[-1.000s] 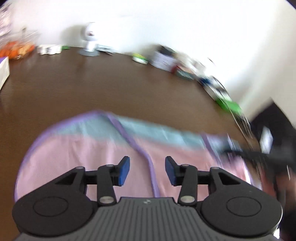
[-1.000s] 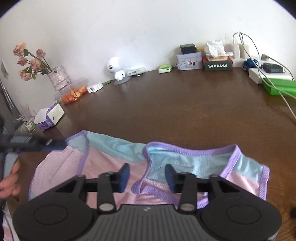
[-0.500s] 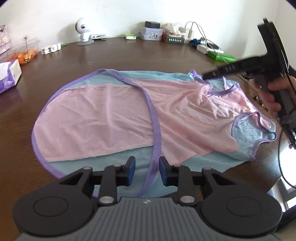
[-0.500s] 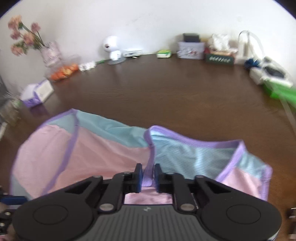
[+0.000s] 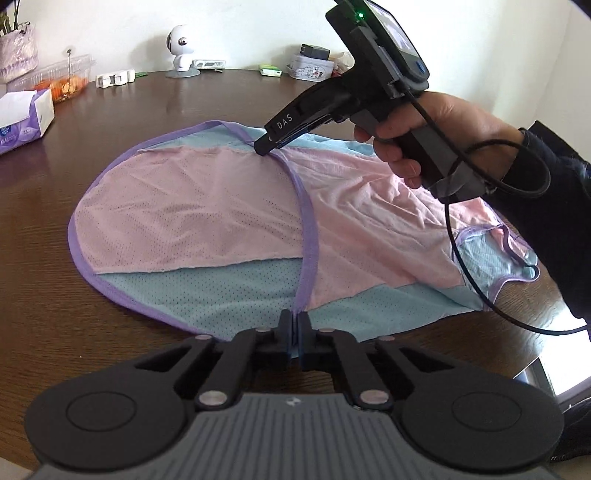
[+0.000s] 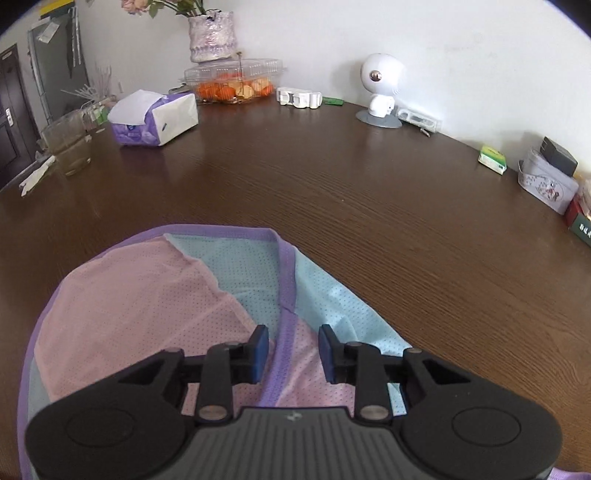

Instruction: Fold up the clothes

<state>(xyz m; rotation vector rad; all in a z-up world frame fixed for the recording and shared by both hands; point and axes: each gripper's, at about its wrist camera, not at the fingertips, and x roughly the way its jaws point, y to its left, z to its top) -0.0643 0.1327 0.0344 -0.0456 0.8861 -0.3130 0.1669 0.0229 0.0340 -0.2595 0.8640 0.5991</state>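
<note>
Your left tool (image 5: 294, 334) is pinched tight on the purple hem of the shirt (image 5: 207, 206), right at the near edge, bottom centre of the left wrist view. The shirt lies spread flat across the dark wooden tabletop (image 5: 110, 122), pink panels in the middle, blue mesh bands along the near and far sides, purple trim all round. One flap is folded over, its purple edge running as a line from your left tool up toward the far side.

Your right tool (image 6: 290, 349) sits with its fingers apart, straddling that same purple edge without gripping it; in the left wrist view its black tip (image 5: 271, 142) rests at the far end of the line, your right hand (image 5: 436, 133) wrapped around the handle at upper right.

Along the far edge of the tabletop in the right wrist view: a tissue box (image 6: 155, 120) at upper left, a clear tub of oranges (image 6: 232, 83) beside it, a vase (image 6: 212, 35) behind, and a small white robot figure (image 6: 380, 92) to the upper right.
</note>
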